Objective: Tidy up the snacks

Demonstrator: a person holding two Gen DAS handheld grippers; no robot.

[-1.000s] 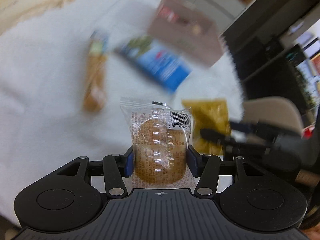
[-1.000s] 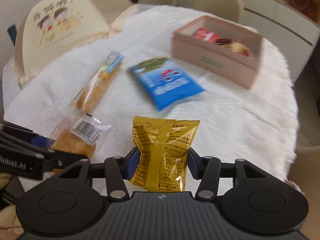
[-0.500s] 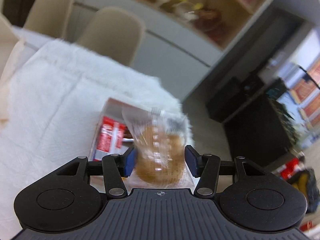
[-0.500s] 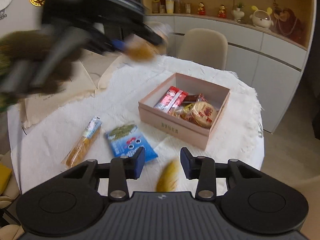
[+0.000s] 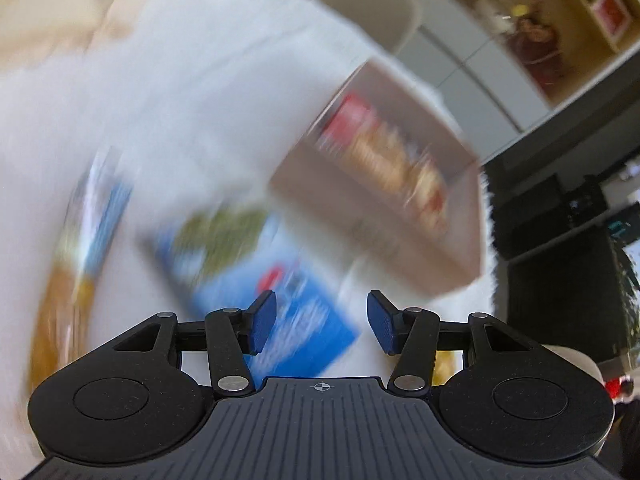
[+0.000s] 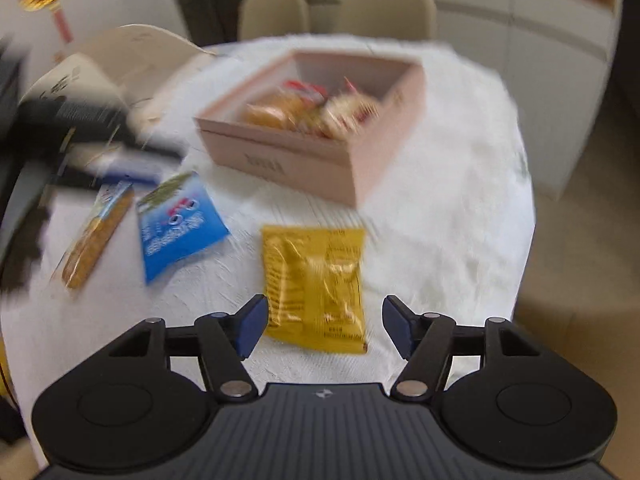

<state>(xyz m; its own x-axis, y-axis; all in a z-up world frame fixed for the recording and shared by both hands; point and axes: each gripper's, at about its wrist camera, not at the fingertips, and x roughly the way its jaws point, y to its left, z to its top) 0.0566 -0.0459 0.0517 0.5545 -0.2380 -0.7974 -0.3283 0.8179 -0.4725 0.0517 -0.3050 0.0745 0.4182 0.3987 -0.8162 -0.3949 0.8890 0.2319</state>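
Both grippers spread and empty above the snack table

The left gripper (image 5: pixel 321 322) hangs with jaws apart over the blue snack packet (image 5: pixel 256 276); the pink box (image 5: pixel 416 236) of snacks sits at 1 o'clock, a long wrapped bar (image 5: pixel 76 264) at 9 o'clock. The right gripper (image 6: pixel 323 326) gapes just short of the yellow packet (image 6: pixel 316 284) lying flat on the white tablecloth (image 6: pixel 452 224), the box at 12 o'clock beyond it

Bright, even indoor light, heavy motion blur ahead of both claws, sharp only at the claws, fisheye-curved edges.
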